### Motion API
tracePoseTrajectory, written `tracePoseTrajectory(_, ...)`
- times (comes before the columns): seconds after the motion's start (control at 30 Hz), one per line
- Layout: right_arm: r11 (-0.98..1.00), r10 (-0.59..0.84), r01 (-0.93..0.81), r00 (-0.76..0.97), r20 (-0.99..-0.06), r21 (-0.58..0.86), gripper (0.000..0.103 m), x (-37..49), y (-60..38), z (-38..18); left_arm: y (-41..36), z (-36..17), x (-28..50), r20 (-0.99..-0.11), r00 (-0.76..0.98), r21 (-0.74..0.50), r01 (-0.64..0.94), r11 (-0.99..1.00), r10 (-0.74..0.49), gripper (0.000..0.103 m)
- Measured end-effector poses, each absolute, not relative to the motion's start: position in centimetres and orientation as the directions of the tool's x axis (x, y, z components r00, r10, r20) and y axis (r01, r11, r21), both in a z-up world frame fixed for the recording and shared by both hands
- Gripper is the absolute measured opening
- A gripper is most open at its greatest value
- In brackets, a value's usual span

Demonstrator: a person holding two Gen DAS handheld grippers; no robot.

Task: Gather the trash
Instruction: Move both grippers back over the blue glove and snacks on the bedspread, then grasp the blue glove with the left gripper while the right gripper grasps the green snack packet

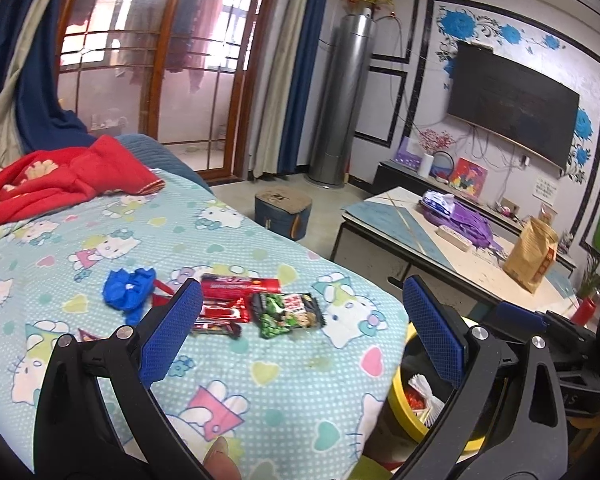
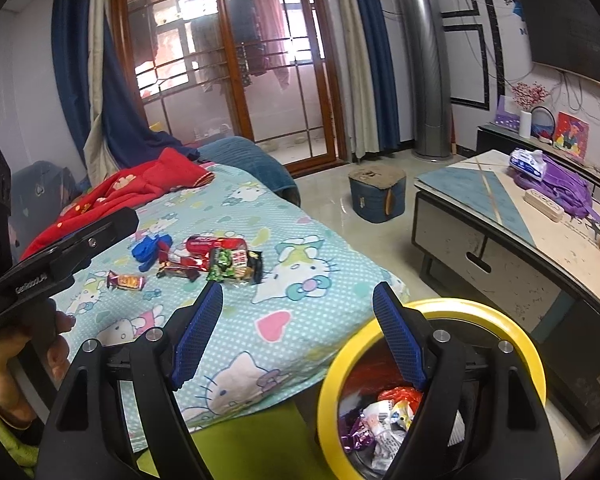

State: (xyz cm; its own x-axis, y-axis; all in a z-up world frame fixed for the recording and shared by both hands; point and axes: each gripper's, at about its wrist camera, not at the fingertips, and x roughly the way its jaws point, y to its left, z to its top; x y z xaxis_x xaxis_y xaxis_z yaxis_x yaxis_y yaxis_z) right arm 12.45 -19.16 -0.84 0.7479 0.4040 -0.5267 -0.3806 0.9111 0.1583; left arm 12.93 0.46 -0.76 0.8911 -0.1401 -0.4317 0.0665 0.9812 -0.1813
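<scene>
Presumably for easy dropping: yellow-rimmed bin (image 2: 431, 308) parked just beside the bed (image 1: 260, 392), already part-filled; wrappers (image 1: 260, 304) clustered on the cartoon-cat sheet, uncollected; left hand-held gripper (image 1: 300, 332) and right hand-held gripper (image 2: 300, 332) both wide, empty, aimed toward them.

You worked in a living room lit by daylight through a wood-framed glass sliding door (image 2: 236, 76) flanked by blue and cream curtains (image 2: 363, 56). A tall silver cylindrical air conditioner (image 2: 425, 68) stood beside the curtains. On the pale wall (image 1: 403, 32) with black trim and blue flower decals hung a dark television (image 1: 511, 108), above a low TV cabinet (image 1: 395, 174). A coffee table (image 2: 479, 200) with a blue and cream top stood on the glossy tiled floor (image 2: 331, 204), near a small blue stool (image 2: 377, 192).
</scene>
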Motion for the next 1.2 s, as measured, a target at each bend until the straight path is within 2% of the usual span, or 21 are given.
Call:
tracePoseTrajectory(0.53, 0.872, 0.456, -0.474, 0.689, -0.563, 0.127, 0.075, 14.9, -13.2, -1.9, 6.5, -1.5, 13.6, -0.44, 0.898, -0.233, -0.079, 0.969, -0.032, 0.092)
tracePoseTrajectory(0.87, 0.872, 0.442, -0.474, 0.661, -0.606, 0.119, 0.075, 19.0, -10.1, -4.0, 11.0, -3.3, 14.7, -0.501, 0.865, -0.248, -0.178, 0.952, 0.032, 0.092)
tracePoseTrajectory(1.2, 0.878, 0.437, -0.446, 0.601, -0.669, 0.173, 0.075, 23.4, -8.4, -6.9, 14.5, -4.8, 16.9, -0.555, 0.828, -0.262, -0.257, 0.93, 0.073, 0.092)
